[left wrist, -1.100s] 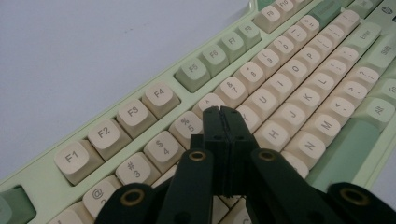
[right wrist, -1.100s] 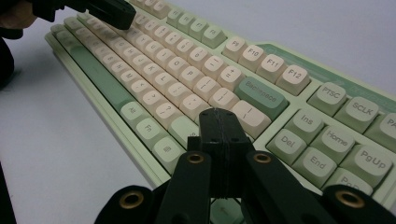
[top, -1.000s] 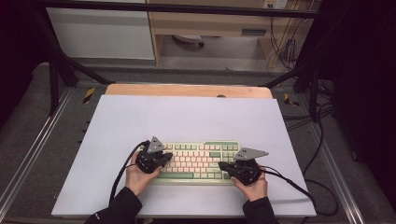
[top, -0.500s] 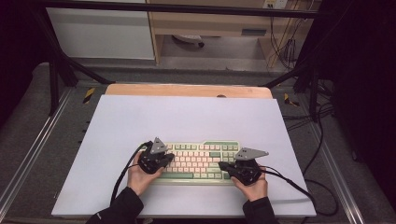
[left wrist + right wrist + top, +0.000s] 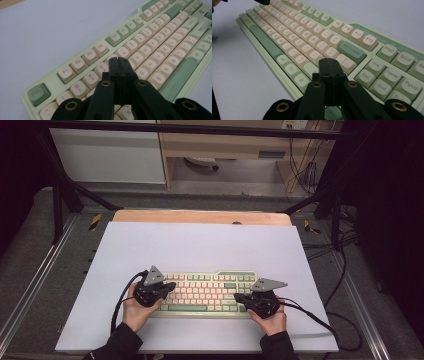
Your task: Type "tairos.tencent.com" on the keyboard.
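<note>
The keyboard (image 5: 207,293) lies low and centre in the high view. Both jaw pairs are pressed together, empty: left gripper (image 5: 119,60) over the letter rows, right gripper (image 5: 329,62) near Backspace. A blunt tip could catch two keys at once.

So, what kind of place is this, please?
Probably a lab or workshop bench set up for recording, not a home or office desk. A keyboard lies alone on a plain white sheet, a black metal frame surrounds the table, and loose cables hang behind it.
</note>
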